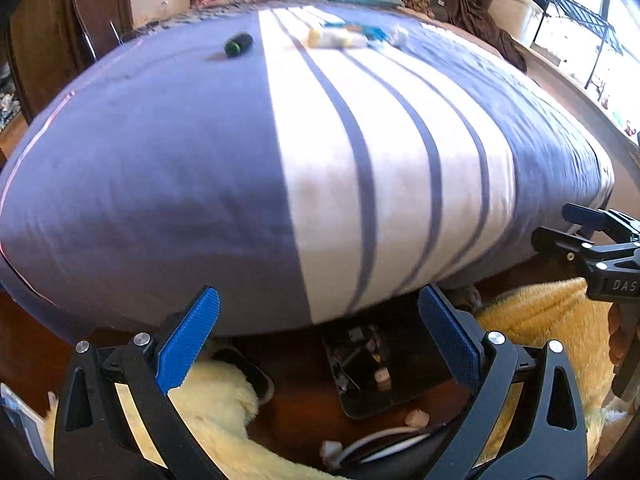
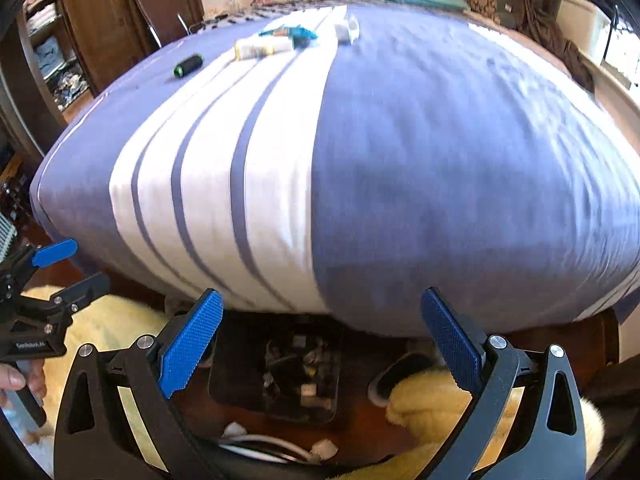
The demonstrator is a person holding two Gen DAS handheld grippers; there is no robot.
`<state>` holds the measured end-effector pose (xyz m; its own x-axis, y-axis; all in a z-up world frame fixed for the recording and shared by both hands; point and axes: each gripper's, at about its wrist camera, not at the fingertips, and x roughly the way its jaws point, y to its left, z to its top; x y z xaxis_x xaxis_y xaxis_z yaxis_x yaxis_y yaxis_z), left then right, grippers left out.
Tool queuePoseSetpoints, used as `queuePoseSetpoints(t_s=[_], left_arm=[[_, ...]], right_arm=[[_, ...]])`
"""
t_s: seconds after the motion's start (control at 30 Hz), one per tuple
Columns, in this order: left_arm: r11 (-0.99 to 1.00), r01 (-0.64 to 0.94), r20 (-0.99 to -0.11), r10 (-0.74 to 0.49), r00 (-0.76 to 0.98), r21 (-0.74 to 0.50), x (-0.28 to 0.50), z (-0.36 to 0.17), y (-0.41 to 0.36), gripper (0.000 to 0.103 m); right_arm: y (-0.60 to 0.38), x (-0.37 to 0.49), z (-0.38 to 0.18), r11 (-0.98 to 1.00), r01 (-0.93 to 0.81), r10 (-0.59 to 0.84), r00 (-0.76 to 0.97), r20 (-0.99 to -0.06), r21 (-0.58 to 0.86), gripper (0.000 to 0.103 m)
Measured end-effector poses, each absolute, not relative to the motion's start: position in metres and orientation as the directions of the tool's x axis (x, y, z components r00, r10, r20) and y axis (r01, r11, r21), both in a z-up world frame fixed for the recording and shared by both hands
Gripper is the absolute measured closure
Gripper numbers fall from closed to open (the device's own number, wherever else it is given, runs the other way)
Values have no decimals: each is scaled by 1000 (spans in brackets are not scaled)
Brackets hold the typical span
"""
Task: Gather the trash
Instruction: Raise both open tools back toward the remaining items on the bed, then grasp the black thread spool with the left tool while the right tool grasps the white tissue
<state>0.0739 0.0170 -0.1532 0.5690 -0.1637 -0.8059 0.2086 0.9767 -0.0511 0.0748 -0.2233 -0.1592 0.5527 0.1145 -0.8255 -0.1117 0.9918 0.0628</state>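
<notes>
Blue-and-white bedding: a striped cover lies over the bed [image 1: 160, 168]; soft, yielding surface under everything to be collected.
Trash location: all of it sits at the far end of the bed, well apart from both grippers. A small black-and-green cylinder [image 1: 239, 44] lies alone on the blue part; a white tube [image 1: 336, 38], a blue wrapper [image 1: 374, 33] and a crumpled white scrap [image 1: 399, 35] cluster together on the white stripes.
Left gripper [image 1: 320, 336]: jaws spread wide, nothing between them; held low at the foot of the bed.
Right gripper [image 2: 322, 336]: jaws likewise wide apart and empty; same low position, beside the left.
Floor below: a dark open tray [image 2: 276, 376] of small items, a white cable [image 2: 264, 444] and a yellow fluffy rug [image 1: 540, 320].
Risk, reach: the trash lies far off; leaning in could press the bedding and roll the cylinder away.
Risk, grip: the clustered pieces touch or nearly touch; closing on one may drag or scatter its neighbours.
Risk, fabric: pads closing low could pinch the cover along with the scrap.
Risk, misjudgement: whether the tube is trash cannot be told from here.
</notes>
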Motion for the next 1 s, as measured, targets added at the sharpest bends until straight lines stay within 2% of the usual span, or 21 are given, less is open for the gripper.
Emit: queuePoseSetpoints(t_s=[0.4,1.0], left_arm=[[986,162,-763,-125,634,-27,123,-116,37,8],[995,102,-777,-69,626,-6,279,-102,50,8]], right_arm=[[-224,130,-122,993,-113,99,622,-777,37,4],[-225,274,-113,995,-74,100,613,-783,69,4]])
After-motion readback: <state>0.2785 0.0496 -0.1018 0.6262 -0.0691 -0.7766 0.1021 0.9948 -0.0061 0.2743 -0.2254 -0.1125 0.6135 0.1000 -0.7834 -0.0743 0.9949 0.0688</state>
